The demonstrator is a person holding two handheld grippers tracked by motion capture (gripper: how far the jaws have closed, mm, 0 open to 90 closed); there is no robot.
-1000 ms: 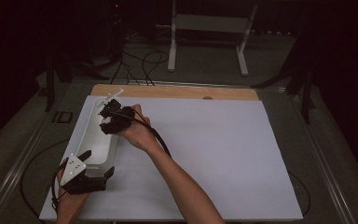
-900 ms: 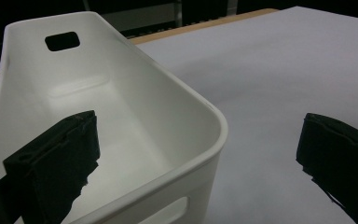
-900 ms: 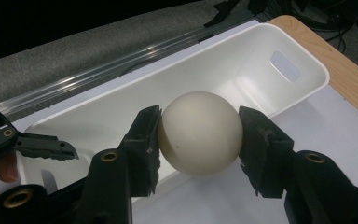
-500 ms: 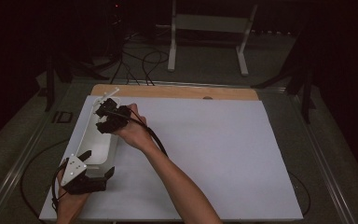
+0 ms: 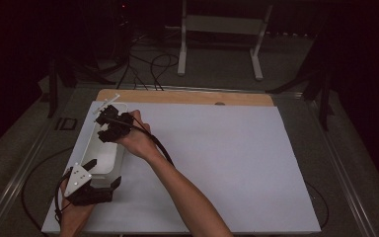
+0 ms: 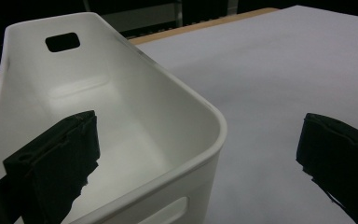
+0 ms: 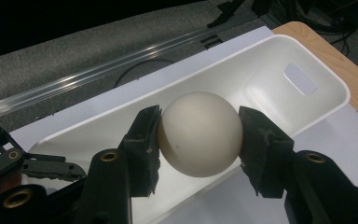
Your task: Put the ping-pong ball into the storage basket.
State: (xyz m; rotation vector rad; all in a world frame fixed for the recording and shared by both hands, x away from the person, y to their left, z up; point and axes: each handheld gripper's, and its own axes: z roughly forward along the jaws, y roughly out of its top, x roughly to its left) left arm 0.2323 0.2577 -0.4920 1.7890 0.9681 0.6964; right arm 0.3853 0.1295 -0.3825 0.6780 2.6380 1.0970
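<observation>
A long white bin (image 5: 101,154) lies along the left side of the white sheet. Over its far half my right gripper (image 5: 112,123) is shut on a cream-white ball (image 7: 199,133), both pads pressed to the ball's sides above the bin's inside (image 7: 279,98). My left gripper (image 5: 103,173) sits at the bin's near end. Its jaws stand wide open across the near right corner (image 6: 205,140): one pad (image 6: 56,158) is inside the bin, the other (image 6: 340,154) is outside over the sheet, and neither touches the wall.
The white sheet (image 5: 227,148) covers most of the table, with a wooden strip (image 5: 187,97) along its far edge. A metal rail (image 5: 24,168) runs down the left side. Cables (image 5: 148,69) and a white stand (image 5: 217,44) lie on the floor beyond.
My right gripper, still holding the ball, has shifted slightly left, farther over the bin. The left gripper and the bin have stayed put.
</observation>
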